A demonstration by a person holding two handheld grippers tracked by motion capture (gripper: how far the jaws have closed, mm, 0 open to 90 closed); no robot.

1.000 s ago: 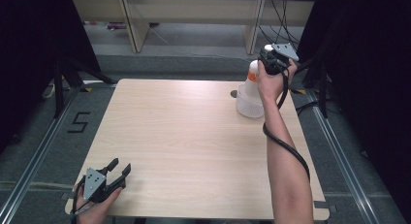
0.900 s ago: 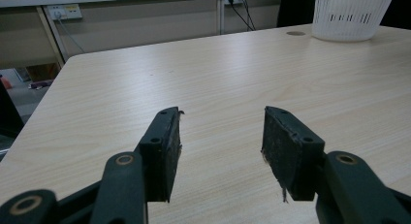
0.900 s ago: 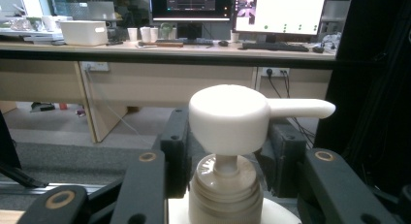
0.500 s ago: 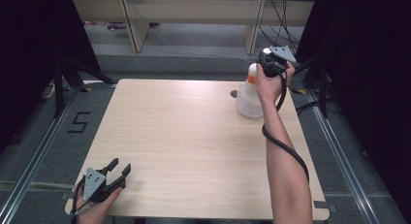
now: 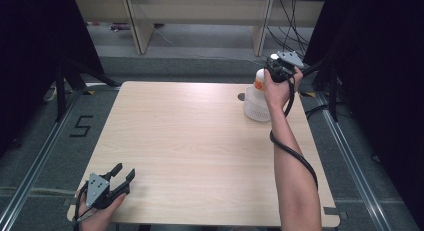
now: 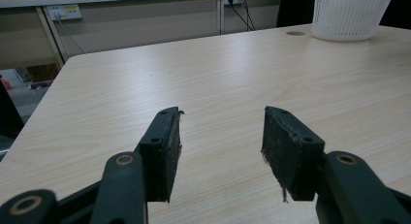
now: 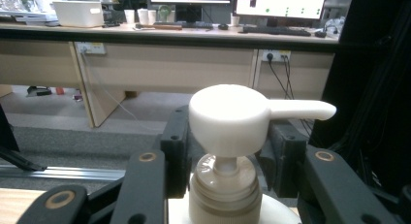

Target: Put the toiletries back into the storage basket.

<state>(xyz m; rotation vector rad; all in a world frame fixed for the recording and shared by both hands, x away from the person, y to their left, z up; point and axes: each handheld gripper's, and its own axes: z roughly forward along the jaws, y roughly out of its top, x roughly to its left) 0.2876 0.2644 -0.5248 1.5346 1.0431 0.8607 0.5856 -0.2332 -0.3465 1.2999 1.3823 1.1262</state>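
While upright, pump bottle (image 7: 228, 136) spout points right | right claw (image 7: 228, 156) clamped on neck; left claw (image 6: 220, 136) apart

The right arm (image 5: 295, 176) reaches straight out over the worktop (image 5: 200, 141) to its far right corner. The right gripper (image 5: 278, 67) hangs above that corner, its jaws closed on either side of a pump bottle (image 7: 228, 136) at the neck. The left hand (image 5: 95, 211) rests at the worktop's near left corner; the left gripper (image 5: 122, 173) lies low there, its jaws apart with nothing between them.
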